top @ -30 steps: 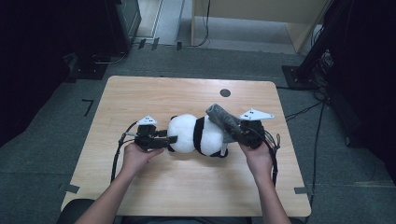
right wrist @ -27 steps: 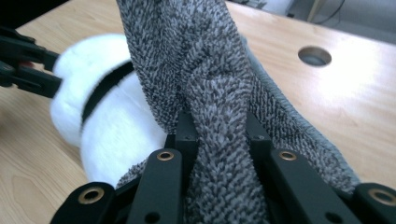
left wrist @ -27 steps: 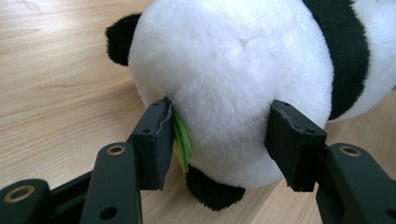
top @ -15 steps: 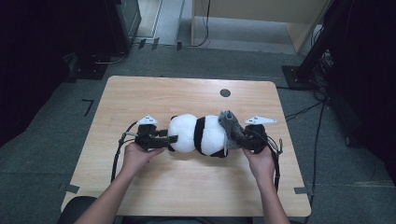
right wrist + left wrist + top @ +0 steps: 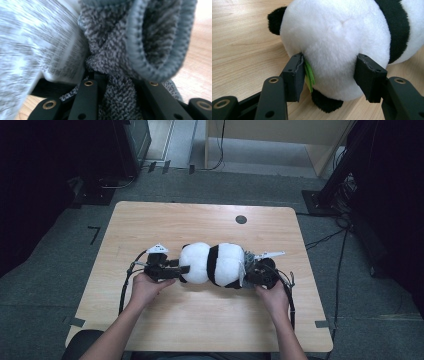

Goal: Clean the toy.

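On wooden table, grey carpet | left hand-held gripper squeezes panda | right hand-held gripper clamps cloth

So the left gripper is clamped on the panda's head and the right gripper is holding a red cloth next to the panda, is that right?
Not quite: the cloth is grey, not red, as the right gripper view shows. The rest holds: the left gripper is clamped on the panda's head, and the right gripper holds the cloth next to the panda.
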